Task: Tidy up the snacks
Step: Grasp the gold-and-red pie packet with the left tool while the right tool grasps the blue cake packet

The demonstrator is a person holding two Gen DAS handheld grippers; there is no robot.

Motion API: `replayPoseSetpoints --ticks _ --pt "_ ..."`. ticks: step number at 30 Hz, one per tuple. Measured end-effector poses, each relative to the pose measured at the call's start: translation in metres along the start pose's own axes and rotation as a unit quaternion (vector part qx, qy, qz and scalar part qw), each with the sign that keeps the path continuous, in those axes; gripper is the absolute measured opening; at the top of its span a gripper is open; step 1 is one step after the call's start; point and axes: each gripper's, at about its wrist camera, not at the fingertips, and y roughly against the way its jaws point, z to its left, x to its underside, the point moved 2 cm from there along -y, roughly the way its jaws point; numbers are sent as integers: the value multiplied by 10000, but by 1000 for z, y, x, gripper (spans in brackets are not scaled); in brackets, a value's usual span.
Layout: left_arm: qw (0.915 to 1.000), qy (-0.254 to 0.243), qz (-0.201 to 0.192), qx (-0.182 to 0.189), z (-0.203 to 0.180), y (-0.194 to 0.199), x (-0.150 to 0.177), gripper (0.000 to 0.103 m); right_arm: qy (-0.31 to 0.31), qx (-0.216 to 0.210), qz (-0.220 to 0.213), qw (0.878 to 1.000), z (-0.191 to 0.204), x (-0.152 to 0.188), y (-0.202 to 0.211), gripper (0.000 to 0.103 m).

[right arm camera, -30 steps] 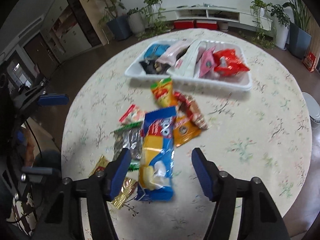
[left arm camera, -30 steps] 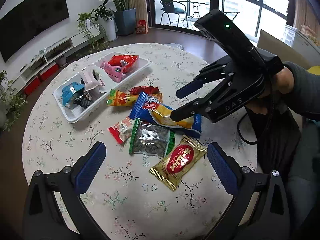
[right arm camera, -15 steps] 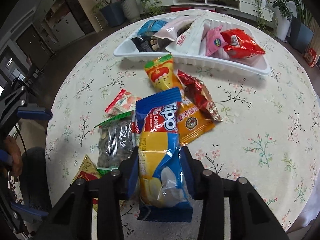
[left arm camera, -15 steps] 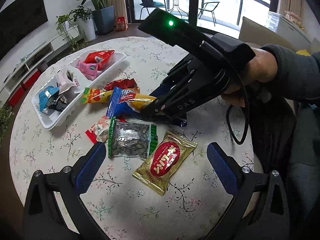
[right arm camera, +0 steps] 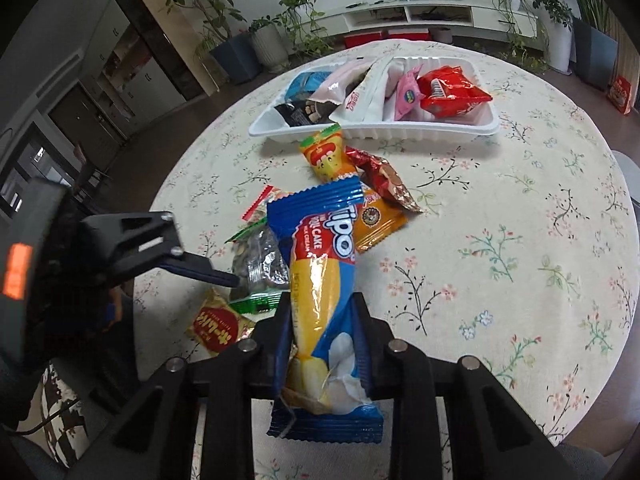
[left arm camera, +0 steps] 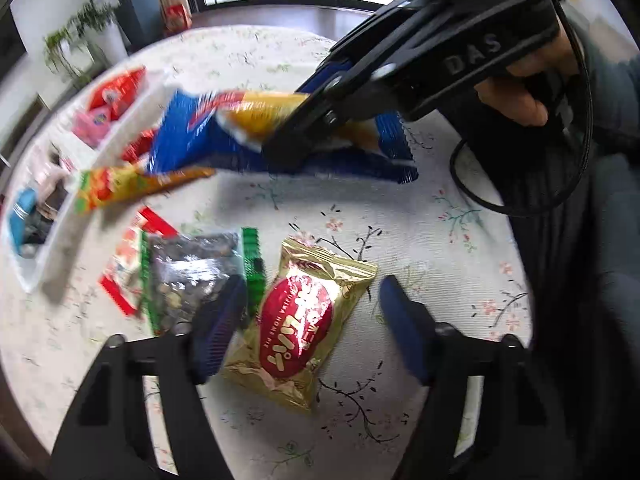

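Note:
My right gripper (right arm camera: 322, 320) is shut on the blue and yellow Tipo roll cake packet (right arm camera: 320, 248) and holds it lifted off the table; the packet also shows in the left wrist view (left arm camera: 224, 128), clamped by the right gripper (left arm camera: 304, 136). My left gripper (left arm camera: 308, 320) is open, low over the table, its fingers on either side of the gold packet with a red oval (left arm camera: 300, 324). The white tray (right arm camera: 488, 128) holds several snack packets at the far side of the table.
On the round floral tablecloth lie a green-edged seed packet (left arm camera: 192, 272), a small red packet (left arm camera: 124, 264), an orange-yellow packet (right arm camera: 326, 156), a dark red packet (right arm camera: 384, 180) and an orange packet (right arm camera: 376, 224). The table edge is near, below my left gripper.
My right gripper closed on the Tipo packet and lifted it off the table. My left gripper moved lower and closer, over the gold packet.

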Motion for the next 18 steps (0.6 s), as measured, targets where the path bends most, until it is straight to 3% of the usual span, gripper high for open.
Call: replayPoseSetpoints --ticks 6,13,18 --pt "9994 -3 328 129 -2 -7 2 47 -176 -56 -29 9998 -7 2 1 30" --pt "9980 318 519 190 3 -13 4 47 -210 -86 -18 9997 -7 5 0 30" --pt "9961 532 672 -204 14 -19 0 57 -168 -54 -18 9998 -5 7 0 30"
